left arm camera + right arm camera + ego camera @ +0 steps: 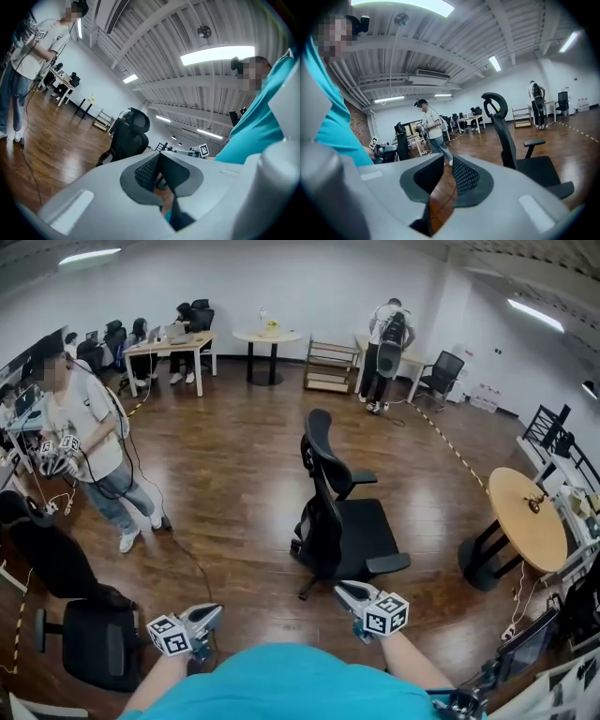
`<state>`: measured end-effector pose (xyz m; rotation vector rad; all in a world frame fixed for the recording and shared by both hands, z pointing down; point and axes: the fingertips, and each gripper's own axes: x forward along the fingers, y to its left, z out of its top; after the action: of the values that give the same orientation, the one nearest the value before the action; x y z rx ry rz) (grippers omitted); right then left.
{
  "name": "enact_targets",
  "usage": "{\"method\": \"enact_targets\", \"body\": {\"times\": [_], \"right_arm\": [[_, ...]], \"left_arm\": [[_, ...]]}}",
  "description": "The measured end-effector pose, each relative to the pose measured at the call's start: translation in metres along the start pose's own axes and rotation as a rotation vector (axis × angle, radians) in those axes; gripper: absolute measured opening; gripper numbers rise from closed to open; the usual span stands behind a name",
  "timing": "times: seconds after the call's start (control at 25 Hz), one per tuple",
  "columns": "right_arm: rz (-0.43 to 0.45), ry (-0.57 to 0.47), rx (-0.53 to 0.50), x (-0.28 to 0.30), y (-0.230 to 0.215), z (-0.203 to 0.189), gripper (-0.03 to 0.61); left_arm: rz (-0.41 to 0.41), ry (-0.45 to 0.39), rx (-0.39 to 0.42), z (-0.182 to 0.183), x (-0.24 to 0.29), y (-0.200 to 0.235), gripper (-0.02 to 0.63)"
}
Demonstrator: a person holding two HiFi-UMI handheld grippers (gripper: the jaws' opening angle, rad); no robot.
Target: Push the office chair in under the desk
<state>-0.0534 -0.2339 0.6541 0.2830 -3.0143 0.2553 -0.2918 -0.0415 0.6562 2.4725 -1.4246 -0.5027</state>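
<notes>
The black office chair (337, 512) stands on the wooden floor in the middle of the room, its mesh back to the left and its seat to the right. It also shows in the left gripper view as the chair (129, 138) and in the right gripper view as the chair (511, 150). My left gripper (208, 617) is held low near my body, left of the chair and apart from it; its jaws (159, 157) meet at the tips and hold nothing. My right gripper (345, 592) hovers just short of the chair's near armrest (380, 565), its jaws (446, 161) slightly open and empty.
A round wooden table (530, 517) stands at the right, with a monitor (525, 643) below it. Another black chair (84, 634) sits at the lower left. A person (94, 446) stands at the left, and a cable (183, 554) runs across the floor. Desks and people line the far wall.
</notes>
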Motion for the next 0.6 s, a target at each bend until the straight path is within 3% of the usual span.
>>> {"method": "enact_targets", "body": {"times": [0.16, 0.24, 0.36, 0.48, 0.6], "right_arm": [[-0.066, 0.034, -0.044, 0.009, -0.059, 0.041, 0.102], [-0.107, 0.054, -0.082, 0.01, -0.099, 0.067, 0.113], [-0.174, 0.115, -0.126, 0.022, -0.16, 0.096, 0.137], [-0.218, 0.197, -0.149, 0.075, -0.225, 0.125, 0.193], [-0.203, 0.288, -0.138, 0.121, -0.261, 0.142, 0.248]], "left_arm": [[-0.044, -0.014, 0.0, 0.014, 0.057, 0.01, 0.109], [0.014, 0.001, -0.026, 0.006, 0.088, 0.022, 0.109], [0.052, -0.012, 0.0, 0.017, 0.136, 0.021, 0.109], [0.139, -0.03, -0.021, 0.042, 0.173, 0.082, 0.109], [0.164, -0.05, -0.035, 0.075, 0.205, 0.112, 0.109]]}}
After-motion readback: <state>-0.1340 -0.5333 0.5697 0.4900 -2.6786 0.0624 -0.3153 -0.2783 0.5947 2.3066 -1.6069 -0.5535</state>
